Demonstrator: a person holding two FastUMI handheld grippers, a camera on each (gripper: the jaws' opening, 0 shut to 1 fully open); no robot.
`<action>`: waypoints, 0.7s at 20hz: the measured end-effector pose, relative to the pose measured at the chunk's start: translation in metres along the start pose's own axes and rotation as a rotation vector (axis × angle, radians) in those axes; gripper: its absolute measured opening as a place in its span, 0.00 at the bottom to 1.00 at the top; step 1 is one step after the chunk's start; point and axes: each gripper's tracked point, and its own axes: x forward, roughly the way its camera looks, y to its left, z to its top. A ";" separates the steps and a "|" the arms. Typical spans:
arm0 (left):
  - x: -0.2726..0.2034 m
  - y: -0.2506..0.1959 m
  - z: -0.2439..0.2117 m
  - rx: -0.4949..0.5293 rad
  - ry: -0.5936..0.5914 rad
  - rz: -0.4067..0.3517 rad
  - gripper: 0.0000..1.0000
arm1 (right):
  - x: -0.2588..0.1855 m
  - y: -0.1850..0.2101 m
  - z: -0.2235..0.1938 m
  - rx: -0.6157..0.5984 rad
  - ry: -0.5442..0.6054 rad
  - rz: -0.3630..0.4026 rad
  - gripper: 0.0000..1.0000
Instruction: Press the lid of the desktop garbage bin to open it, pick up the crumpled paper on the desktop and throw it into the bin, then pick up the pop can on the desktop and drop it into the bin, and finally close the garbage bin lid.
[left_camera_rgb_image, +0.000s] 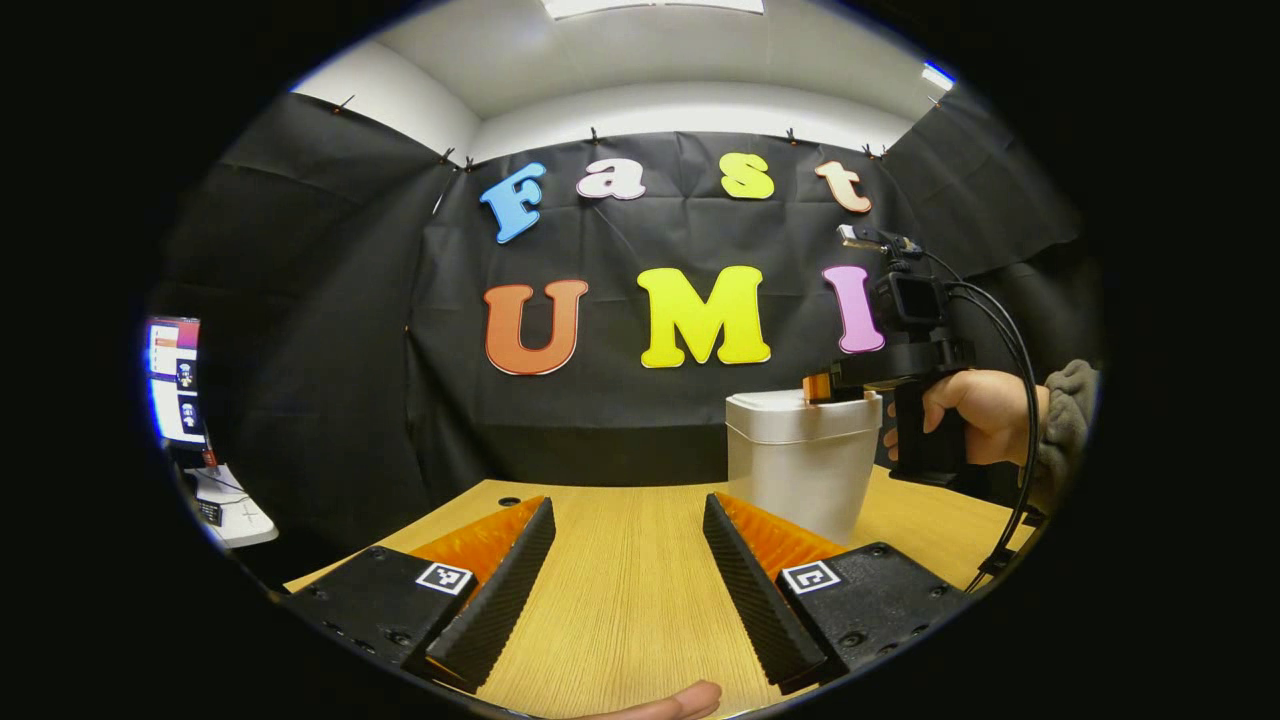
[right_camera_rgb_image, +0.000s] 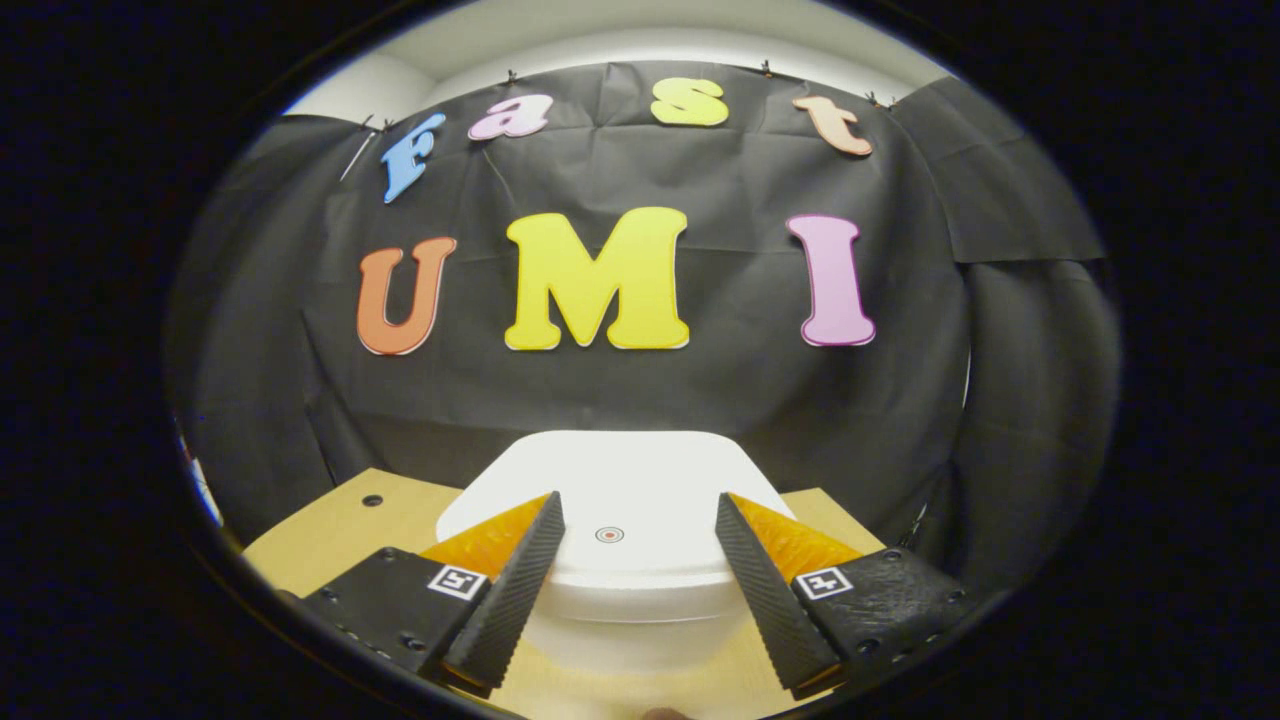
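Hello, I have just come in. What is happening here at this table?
A person holds a two-finger gripper in each hand at a wooden table. The right gripper hovers, fingers apart, just above the closed lid of a white desktop garbage bin; a small round mark sits on the lid between its fingers. The person's hand holds it beside the bin. The left gripper waits open over bare table, holding nothing.
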 end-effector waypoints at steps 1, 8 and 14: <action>0.000 0.001 -0.001 -0.005 0.003 -0.001 0.96 | 0.000 0.000 -0.003 -0.006 0.018 0.005 0.96; 0.001 0.001 -0.003 0.003 0.007 0.005 0.96 | -0.003 -0.001 0.002 0.045 -0.006 0.020 0.96; 0.006 -0.006 -0.010 0.018 0.026 -0.003 0.96 | -0.022 -0.002 0.001 0.060 -0.058 0.027 0.95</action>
